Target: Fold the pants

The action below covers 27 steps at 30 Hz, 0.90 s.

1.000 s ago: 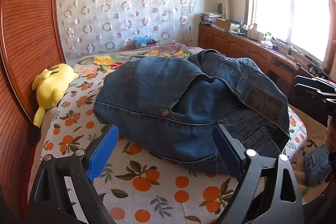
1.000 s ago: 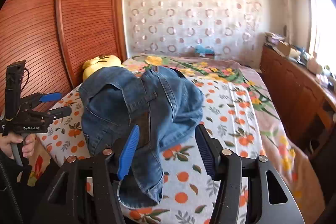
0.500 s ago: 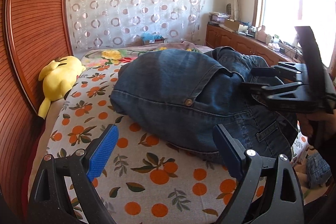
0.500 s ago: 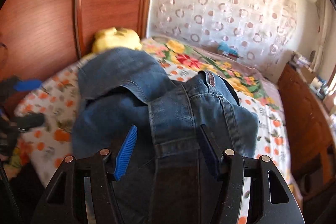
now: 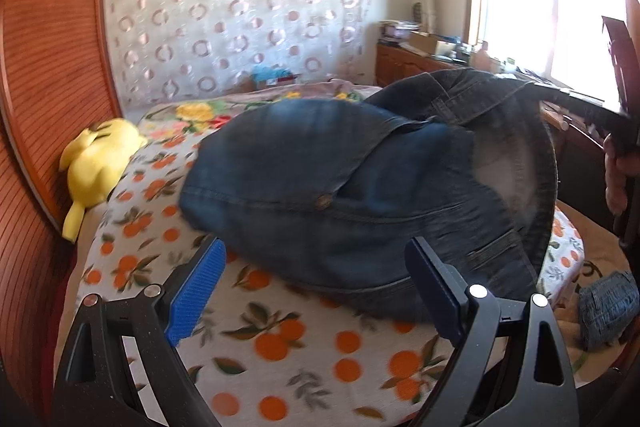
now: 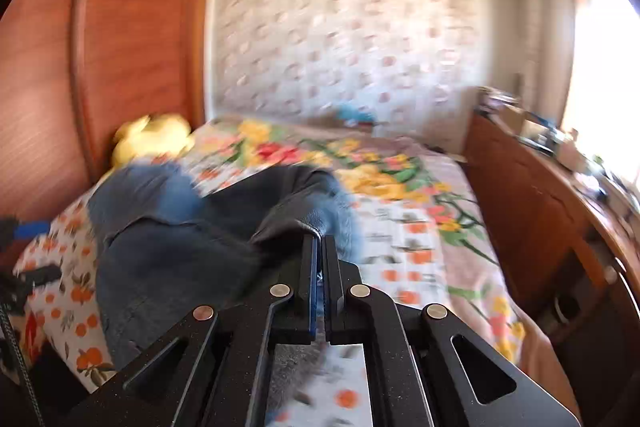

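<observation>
Right gripper (image 6: 319,247) has just snapped closed and it's pinching a dark edge of the jeans (image 5: 360,195), looks like the waistband, with the fabric lifted off the bed at about 12 o'clock from its jaws. Left gripper (image 5: 316,287) is wide open and holding nothing, hovering just short of the near hem of the pile. So honestly the folding has barely started: the jeans sit in one crumpled heap on the near end of the orange-print blanket (image 5: 280,347), no clean crease anywhere, and they need spreading flat first. Around it: a yellow plush toy (image 5: 100,163) at 9 o'clock against the wooden headboard (image 5: 48,87), well apart, and a cluttered wooden cabinet (image 6: 532,211) at 3 o'clock. A small denim scrap (image 5: 608,307) lies off the bed at 4 o'clock. Nothing really blocks the fold.
</observation>
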### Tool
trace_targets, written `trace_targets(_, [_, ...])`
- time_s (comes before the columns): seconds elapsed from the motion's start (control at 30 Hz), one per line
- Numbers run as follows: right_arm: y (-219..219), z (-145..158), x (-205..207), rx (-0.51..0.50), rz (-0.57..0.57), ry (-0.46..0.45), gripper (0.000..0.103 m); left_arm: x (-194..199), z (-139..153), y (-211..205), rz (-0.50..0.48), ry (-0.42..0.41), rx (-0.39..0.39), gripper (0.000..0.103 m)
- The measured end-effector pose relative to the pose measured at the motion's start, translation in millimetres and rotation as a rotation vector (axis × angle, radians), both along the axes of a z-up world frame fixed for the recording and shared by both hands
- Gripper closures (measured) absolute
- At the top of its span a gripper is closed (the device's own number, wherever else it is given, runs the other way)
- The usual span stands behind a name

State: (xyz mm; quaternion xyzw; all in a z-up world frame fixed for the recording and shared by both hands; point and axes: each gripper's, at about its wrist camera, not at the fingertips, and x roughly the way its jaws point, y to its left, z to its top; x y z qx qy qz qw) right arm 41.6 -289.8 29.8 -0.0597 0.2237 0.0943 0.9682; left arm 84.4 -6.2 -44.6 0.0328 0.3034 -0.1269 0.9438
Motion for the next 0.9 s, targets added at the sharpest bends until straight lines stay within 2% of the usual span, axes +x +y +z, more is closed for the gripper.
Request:
trace_targets(0.17, [-51,-22,-19,0.057,-0.103,0.046,0.101,8,13,-35,-0.082,-0.012,0.013,0.011])
trace_targets(0.33, [-58,-67,-29,0.098,-0.126,0.144,0.101,17,19,-77,-0.204,0.011,0.009,0.016])
trace_targets(0.43, [-59,-70,-44,0.109,-0.121,0.149,0.101,24,17,-97,-0.265,0.050,-0.001,0.020])
trace_targets(0.53, [-61,-68,-52,0.120,-0.117,0.147,0.101,33,12,-120,-0.311,0.082,0.025,0.027])
trace_targets(0.6, [-75,-58,-55,0.125,-0.112,0.149,0.101,39,7,-133,-0.342,0.118,0.041,0.027])
trace_targets(0.67, [-79,-55,-44,0.125,-0.109,0.153,0.101,43,1,-143,-0.350,0.145,0.069,0.027])
trace_targets(0.7, [-75,-59,-22,0.123,-0.104,0.157,0.101,43,-2,-145,-0.351,0.155,0.086,0.027])
trace_targets(0.77, [-76,-55,-22,0.124,-0.101,0.156,0.101,41,-8,-149,-0.353,0.174,0.124,0.034])
trace_targets(0.83, [-75,-62,-9,0.128,-0.097,0.157,0.101,38,-14,-147,-0.345,0.190,0.154,0.050])
trace_targets(0.87, [-74,-62,-9,0.129,-0.095,0.157,0.101,37,-16,-143,-0.344,0.202,0.155,0.053])
trace_targets(0.9, [-73,-62,-11,0.131,-0.094,0.156,0.101,36,-17,-140,-0.347,0.210,0.153,0.064])
